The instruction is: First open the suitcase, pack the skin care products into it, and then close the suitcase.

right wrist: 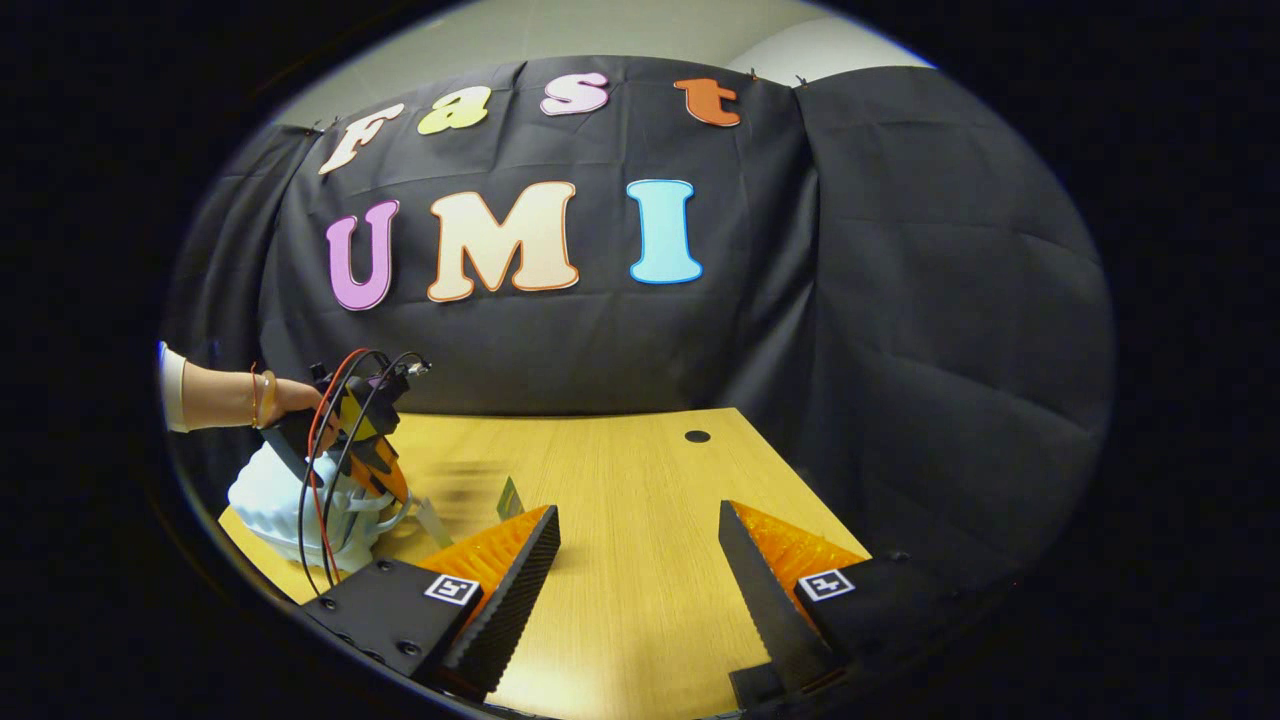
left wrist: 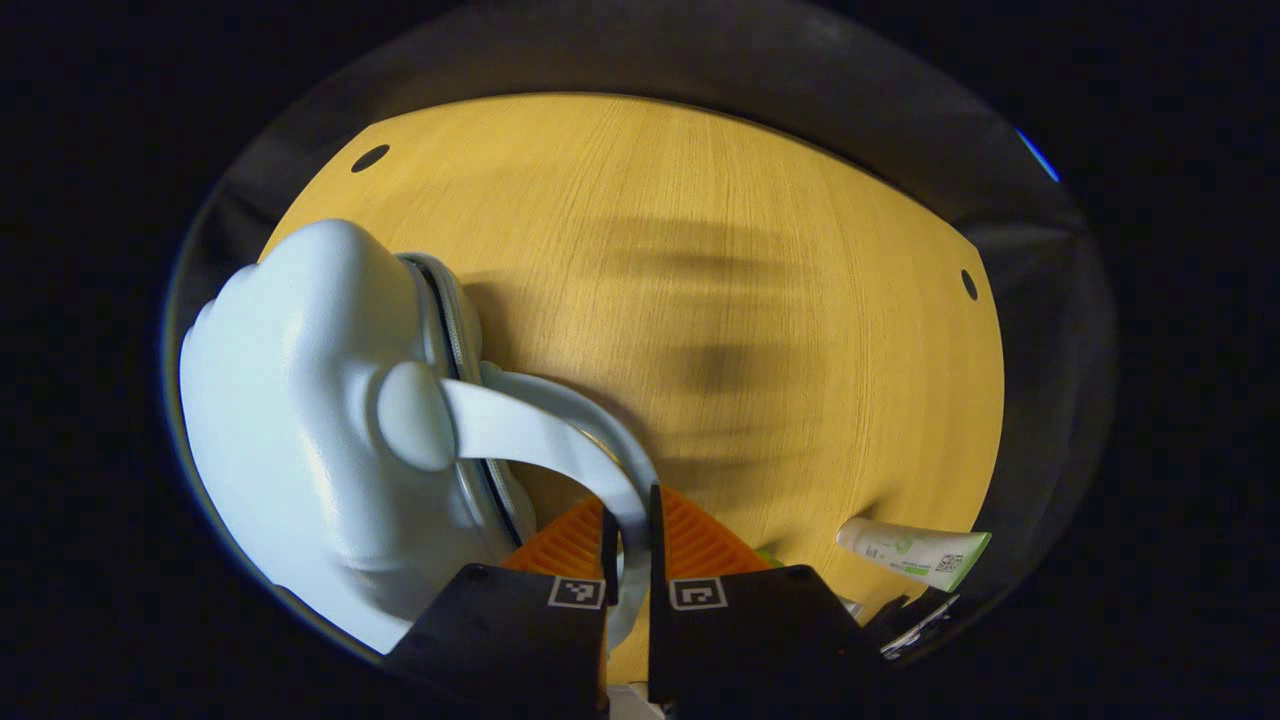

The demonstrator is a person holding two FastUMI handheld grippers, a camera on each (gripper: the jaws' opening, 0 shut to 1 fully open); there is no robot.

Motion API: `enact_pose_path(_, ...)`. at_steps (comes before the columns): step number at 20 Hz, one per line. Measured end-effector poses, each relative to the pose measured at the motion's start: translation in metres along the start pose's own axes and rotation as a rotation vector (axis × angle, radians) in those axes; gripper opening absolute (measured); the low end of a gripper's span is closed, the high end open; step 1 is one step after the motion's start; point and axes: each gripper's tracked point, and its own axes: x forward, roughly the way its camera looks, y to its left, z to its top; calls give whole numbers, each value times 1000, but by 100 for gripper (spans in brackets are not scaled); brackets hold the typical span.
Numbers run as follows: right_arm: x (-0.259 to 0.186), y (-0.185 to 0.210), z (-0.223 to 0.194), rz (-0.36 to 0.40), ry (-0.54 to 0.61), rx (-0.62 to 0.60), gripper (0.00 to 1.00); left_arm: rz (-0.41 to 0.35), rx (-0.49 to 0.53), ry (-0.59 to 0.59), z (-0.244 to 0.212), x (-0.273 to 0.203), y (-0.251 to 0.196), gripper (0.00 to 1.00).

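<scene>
On the left part of the wooden bench (left wrist: 760, 300), toward its near edge, lay the pale blue hard-shell suitcase (left wrist: 300, 430), closed, zipper seam (left wrist: 455, 340) running round its side, curved pale handle (left wrist: 540, 440) arching off it. Caught between the orange ribbed fingers (left wrist: 570, 540) of the left gripper (left wrist: 628, 545): that handle strap, both fingers pressed on it, almost no gap left. Just beside the gripper's right-hand finger, near the bench's edge, lay a white squeeze tube with green print and a green crimped end (left wrist: 915, 553), flat on the wood. Farther off in the right gripper view, seen over the same suitcase (right wrist: 275, 500): the left gripper (right wrist: 385, 485), red and black cables (right wrist: 320, 470) looping down from it, held by a hand (right wrist: 290, 398) with bangles at the wrist. Nearer the bench's right side, hovering above bare wood: the right gripper (right wrist: 640, 570), black-faced fingers (right wrist: 520, 580) spread wide, nothing between them. Behind the bench's far edge hung the black cloth wall (right wrist: 900, 300).
</scene>
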Motion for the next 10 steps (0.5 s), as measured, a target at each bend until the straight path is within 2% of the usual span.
enact_pose_path(10, 11, 25, 5, 81, -10, -32, 100, -78, 73, -131, 15, -52, -10, 9)
